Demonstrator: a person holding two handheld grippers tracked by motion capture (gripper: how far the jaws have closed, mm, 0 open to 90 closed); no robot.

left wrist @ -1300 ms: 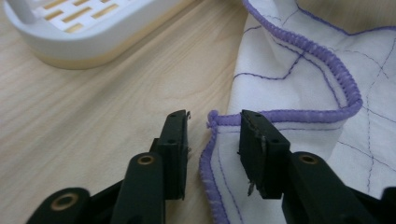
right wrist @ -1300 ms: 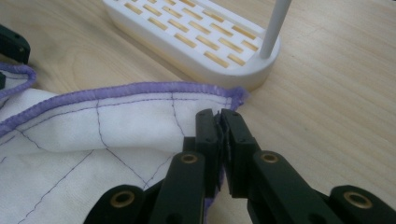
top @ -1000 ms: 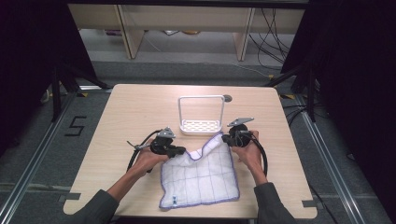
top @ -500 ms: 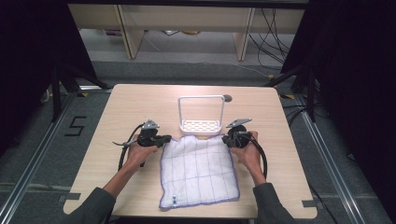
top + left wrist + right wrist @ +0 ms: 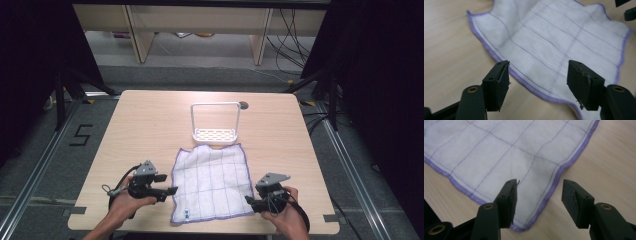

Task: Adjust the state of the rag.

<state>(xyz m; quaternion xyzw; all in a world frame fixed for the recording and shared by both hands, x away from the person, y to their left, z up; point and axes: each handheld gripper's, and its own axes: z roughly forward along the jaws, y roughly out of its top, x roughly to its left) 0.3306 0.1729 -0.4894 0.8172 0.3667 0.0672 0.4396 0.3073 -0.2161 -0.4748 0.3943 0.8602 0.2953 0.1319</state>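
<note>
Cloth, high view: white square cloth with thin purple grid lines and a purple hem [image 5: 212, 182] lies spread flat on the light wooden table [image 5: 150, 120], in the near half, its far edge touching the base of the white wire-frame rack with a perforated tray [image 5: 216, 124].
Left gripper, high view: black left gripper [image 5: 170, 190] sits in the person's left hand [image 5: 125, 202] just beside the cloth's left edge, near the front corner; its jaws have just been opening and hold nothing.
Right gripper, high view: black right gripper [image 5: 248, 201] sits in the right hand [image 5: 282, 217] at the cloth's near right corner; its jaws have likewise just been opening, and grip nothing.
Left gripper view: both black jaws stand spread wide over the cloth's [image 5: 554, 42] purple hem, which runs across the gap between them; the pads do not press on it. The other gripper's jaw tips show at the top right edge, beyond the cloth.
Right gripper view: jaws stand apart above the cloth's [image 5: 506, 152] corner; the hem passes between them, unpinched, with bare table [image 5: 609, 162] to the right.
</note>
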